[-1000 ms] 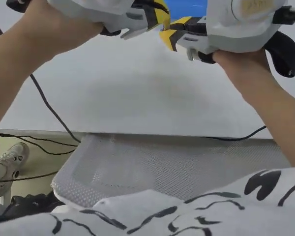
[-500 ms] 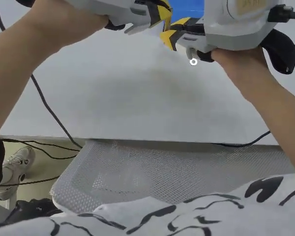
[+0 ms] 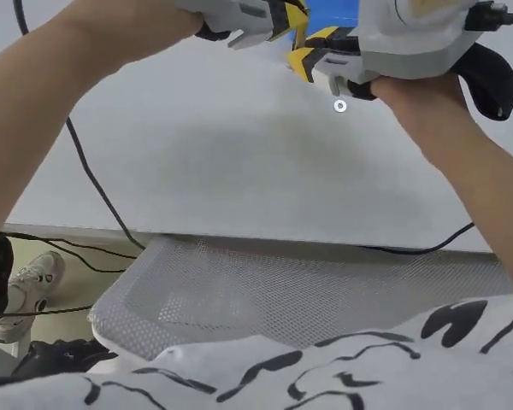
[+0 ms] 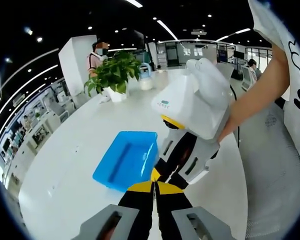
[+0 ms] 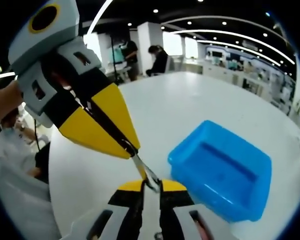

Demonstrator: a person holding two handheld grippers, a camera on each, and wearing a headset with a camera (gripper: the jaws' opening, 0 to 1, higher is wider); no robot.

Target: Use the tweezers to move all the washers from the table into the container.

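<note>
The big white table [image 3: 239,162] is cut off at the top of the head view. The blue container [image 5: 225,167] sits on it, well away from the near edge. In the head view the grippers hide most of it. The left gripper [image 5: 131,149] has its jaws pressed tight on the tweezers [image 5: 144,169]. The right gripper [image 5: 151,187] has its jaws nearly together, and I cannot tell if they pinch anything. A small label on its white body is too tiny to read. The tweezers are mostly hidden inside the left jaws. Their thin tip pokes out and points at the right gripper's jaw tips. One little washer [image 3: 339,106] lies flat on the table, just beside the right gripper, on the side toward the near edge.
</note>
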